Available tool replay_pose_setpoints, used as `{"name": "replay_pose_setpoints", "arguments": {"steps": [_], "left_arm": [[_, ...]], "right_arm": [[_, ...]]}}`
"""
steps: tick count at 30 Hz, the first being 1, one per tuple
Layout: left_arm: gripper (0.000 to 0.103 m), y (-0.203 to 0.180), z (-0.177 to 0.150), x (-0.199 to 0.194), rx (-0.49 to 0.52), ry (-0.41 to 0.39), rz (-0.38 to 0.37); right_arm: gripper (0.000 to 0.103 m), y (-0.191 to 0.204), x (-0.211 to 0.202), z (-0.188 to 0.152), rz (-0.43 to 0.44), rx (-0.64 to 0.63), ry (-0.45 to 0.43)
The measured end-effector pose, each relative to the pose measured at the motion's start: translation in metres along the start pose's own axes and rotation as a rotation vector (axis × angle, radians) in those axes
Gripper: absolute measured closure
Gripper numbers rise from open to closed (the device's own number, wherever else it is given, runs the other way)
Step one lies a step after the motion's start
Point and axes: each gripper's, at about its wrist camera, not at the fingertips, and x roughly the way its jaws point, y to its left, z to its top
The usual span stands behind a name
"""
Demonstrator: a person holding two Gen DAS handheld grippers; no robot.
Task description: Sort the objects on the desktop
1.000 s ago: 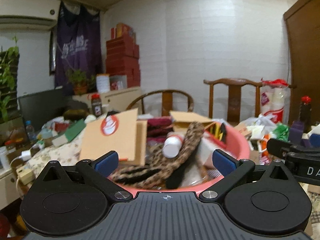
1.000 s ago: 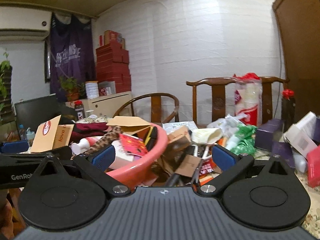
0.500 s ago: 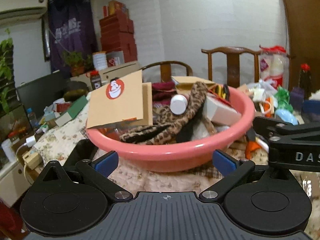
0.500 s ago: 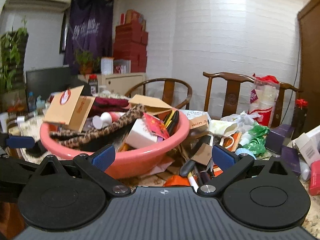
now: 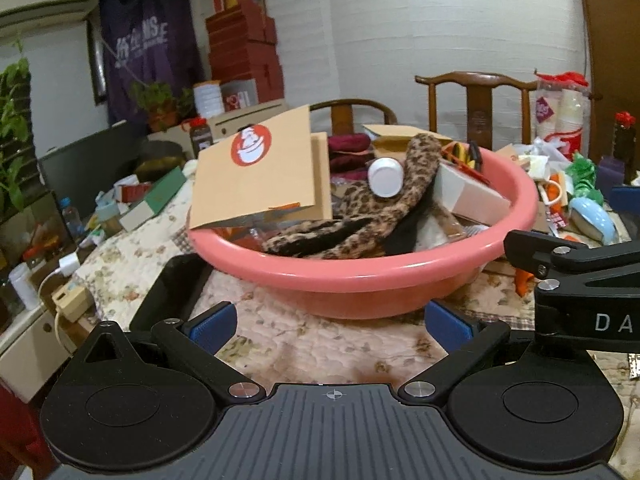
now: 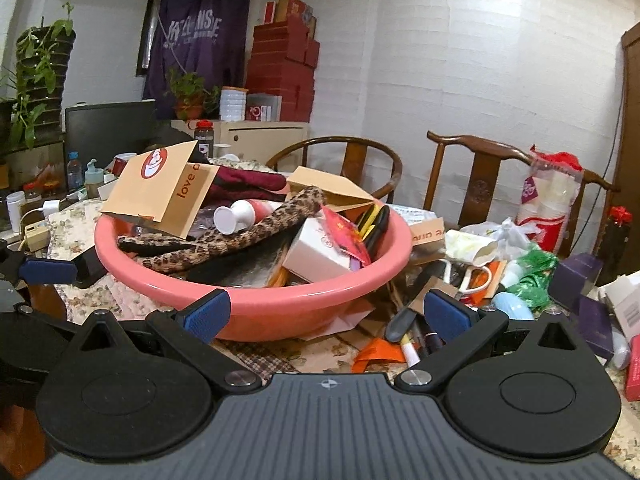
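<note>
Two wooden chairs (image 6: 476, 176) behind table — red boxes (image 6: 282, 64) stacked against wall.

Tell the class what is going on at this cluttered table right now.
A person is holding two tongs over a messy table, partway through sorting it. Both the left tongs and the right tongs are open and hold nothing. In front of them sits a pink basin already piled with a paper bag, a leopard-print cloth, a bottle and a white box. More loose items, such as pens, lie beside the basin.
</note>
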Motion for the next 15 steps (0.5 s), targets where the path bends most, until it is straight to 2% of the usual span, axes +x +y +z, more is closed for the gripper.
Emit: {"name": "replay_pose_setpoints", "arguments": {"steps": [15], "left_arm": [[0.0, 0.0091, 0.0034, 0.004, -0.07, 0.012, 0.039]], "right_arm": [[0.0, 0.0012, 0.0024, 0.0042, 0.014, 0.038, -0.014]]}}
